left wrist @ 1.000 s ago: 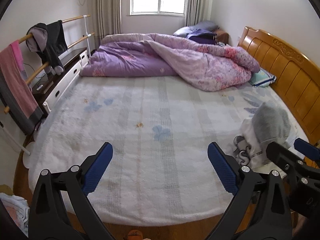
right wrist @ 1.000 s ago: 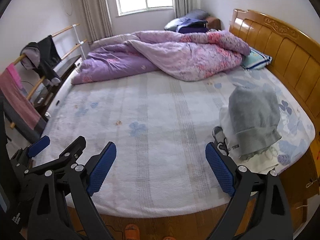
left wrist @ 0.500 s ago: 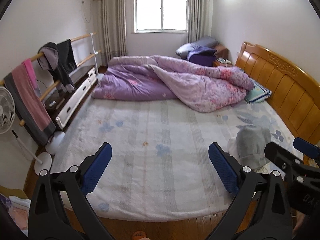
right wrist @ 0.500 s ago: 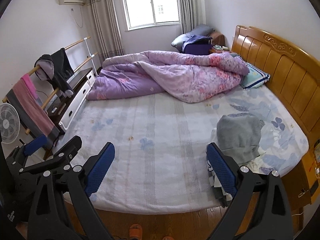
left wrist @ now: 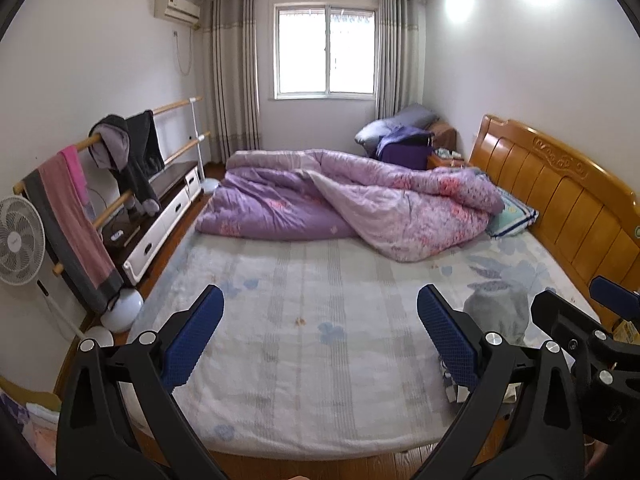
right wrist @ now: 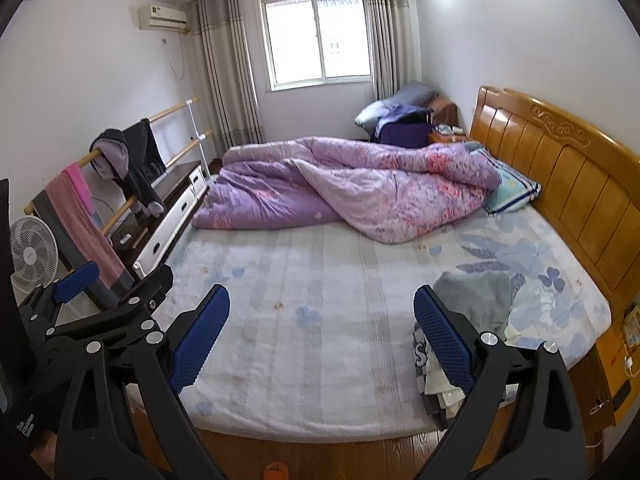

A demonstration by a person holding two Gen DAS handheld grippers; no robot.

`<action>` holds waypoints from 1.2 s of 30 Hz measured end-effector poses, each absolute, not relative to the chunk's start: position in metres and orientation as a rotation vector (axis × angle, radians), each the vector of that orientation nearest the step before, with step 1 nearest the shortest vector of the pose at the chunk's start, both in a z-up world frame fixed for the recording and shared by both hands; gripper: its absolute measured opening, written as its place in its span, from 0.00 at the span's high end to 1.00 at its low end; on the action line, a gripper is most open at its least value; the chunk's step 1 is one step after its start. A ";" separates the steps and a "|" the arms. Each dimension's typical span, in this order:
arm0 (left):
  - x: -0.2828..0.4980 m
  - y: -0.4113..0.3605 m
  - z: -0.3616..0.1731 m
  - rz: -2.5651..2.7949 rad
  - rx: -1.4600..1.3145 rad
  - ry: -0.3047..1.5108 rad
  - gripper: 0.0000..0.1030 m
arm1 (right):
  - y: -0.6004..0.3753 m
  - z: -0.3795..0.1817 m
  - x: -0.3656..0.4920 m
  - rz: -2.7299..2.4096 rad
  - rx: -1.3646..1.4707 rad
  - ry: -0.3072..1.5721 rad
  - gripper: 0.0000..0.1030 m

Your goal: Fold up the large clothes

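Blue-padded tongs on both sides, and they're spread wide: the left gripper [left wrist: 320, 334] and the right gripper [right wrist: 320, 334] hang above the near edge of the bed [right wrist: 340, 280], pinching nothing. Over by the right corner sits the pile of clothes [right wrist: 476, 304], grey garment on top, near the wooden headboard [right wrist: 560, 168].

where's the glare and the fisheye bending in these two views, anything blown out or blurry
Left wrist view: the window is blown out white, a ceiling light flares on the right wall, and the headboard curves. Right wrist view: same washed-out window, walls bow toward the dark corners. Both look sharp, bed evenly lit.
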State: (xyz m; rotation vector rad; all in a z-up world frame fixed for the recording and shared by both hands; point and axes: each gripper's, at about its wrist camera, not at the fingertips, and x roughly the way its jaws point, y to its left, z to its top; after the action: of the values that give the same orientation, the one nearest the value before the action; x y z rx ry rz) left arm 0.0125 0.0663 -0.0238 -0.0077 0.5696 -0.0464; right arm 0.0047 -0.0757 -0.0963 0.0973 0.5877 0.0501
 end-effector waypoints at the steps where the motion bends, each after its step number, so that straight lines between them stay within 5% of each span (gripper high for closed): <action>1: 0.010 0.068 -0.016 -0.046 -0.009 0.556 0.05 | -0.076 -0.092 0.005 0.054 0.102 0.582 0.13; 16: 0.008 0.084 0.042 -0.067 0.002 0.495 0.05 | -0.068 -0.046 -0.001 0.026 0.112 0.522 0.12; 36: 0.023 0.095 0.049 -0.085 -0.012 0.487 0.05 | -0.059 -0.040 0.006 0.010 0.114 0.516 0.12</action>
State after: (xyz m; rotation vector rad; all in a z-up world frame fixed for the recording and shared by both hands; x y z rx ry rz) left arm 0.0227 0.0952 0.0492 -0.0125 0.4875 -0.0854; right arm 0.0065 -0.0593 -0.0404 0.1139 0.5155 0.0100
